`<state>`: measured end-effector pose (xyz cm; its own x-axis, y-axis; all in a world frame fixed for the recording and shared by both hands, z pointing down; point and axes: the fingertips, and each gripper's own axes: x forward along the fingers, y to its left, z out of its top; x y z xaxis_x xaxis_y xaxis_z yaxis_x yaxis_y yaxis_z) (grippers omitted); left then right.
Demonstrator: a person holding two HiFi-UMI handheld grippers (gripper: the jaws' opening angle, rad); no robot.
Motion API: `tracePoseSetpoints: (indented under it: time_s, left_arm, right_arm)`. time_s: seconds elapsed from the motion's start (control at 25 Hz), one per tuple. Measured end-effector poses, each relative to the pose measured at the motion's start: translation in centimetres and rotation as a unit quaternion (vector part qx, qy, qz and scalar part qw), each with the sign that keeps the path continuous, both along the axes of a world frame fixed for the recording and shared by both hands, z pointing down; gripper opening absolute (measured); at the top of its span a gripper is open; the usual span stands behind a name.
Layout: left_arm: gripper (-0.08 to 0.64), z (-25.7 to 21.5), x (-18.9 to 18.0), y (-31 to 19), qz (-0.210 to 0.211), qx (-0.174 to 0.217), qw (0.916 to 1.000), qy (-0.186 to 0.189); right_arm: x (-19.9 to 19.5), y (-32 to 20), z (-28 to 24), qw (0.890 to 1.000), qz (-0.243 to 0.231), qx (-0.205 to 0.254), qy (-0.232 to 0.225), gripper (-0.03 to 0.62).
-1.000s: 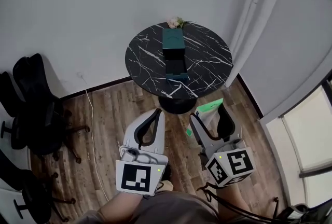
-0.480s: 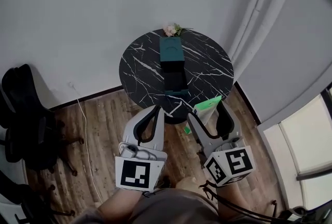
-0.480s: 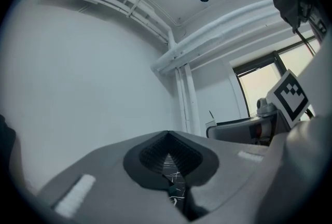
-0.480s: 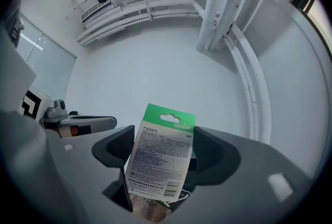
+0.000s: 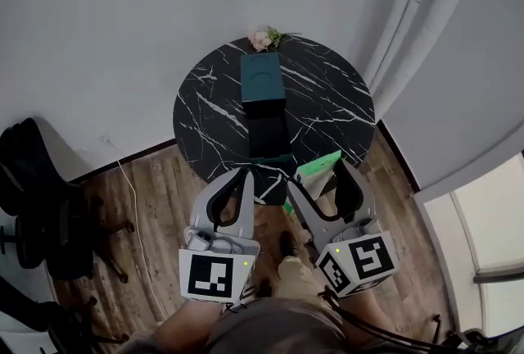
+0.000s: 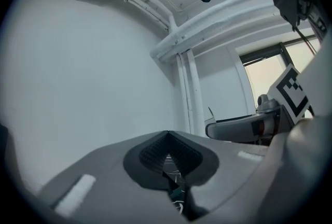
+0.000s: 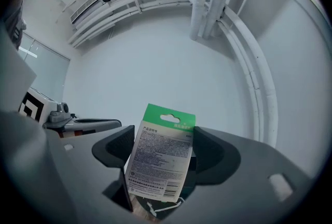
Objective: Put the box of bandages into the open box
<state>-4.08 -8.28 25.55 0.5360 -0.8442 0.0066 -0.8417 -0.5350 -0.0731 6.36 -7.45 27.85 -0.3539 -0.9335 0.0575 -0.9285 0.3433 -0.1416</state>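
An open dark teal box [image 5: 268, 137] stands on the round black marble table [image 5: 327, 98], its lid [image 5: 262, 80] lying back behind it. My right gripper [image 5: 319, 178] is shut on the box of bandages [image 5: 317, 170], a green and white card box held over the table's near edge, just right of the open box. In the right gripper view the box of bandages [image 7: 162, 158] stands upright between the pads, printed side facing the camera. My left gripper [image 5: 237, 179] hangs at the table's near edge, left of the open box, jaws together and holding nothing. Its tips [image 6: 167, 135] meet in the left gripper view.
A small bunch of flowers [image 5: 262, 38] lies at the table's far edge. Black office chairs [image 5: 41, 213] stand on the wood floor at the left, with a cable [image 5: 135, 217] along the floor. White pipes [image 5: 413, 8] run down the wall at the right.
The table has come closer and lower in the head view as the person stepped toward it. Both grippers now reach the table's near edge, the right one still holding the bandage box.
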Motion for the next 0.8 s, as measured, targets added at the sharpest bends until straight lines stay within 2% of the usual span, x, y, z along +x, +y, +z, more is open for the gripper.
tracePoseSetpoints:
  time_s: [0.44,0.8]
  left_arm:
    - [0.0,-0.4,3.8,-11.0,-0.048,-0.008,0.9983,-0.031]
    - [0.0,-2.1,4.1,-15.4,-0.095,0.006,0.9947,-0.039]
  right_arm:
    - [2.9,-11.6,1.2,0.998,-0.057,-0.022,-0.028,0.38]
    - [2.6,-17.5,-0.4,0.993,-0.109,-0.006,-0.036,0.38]
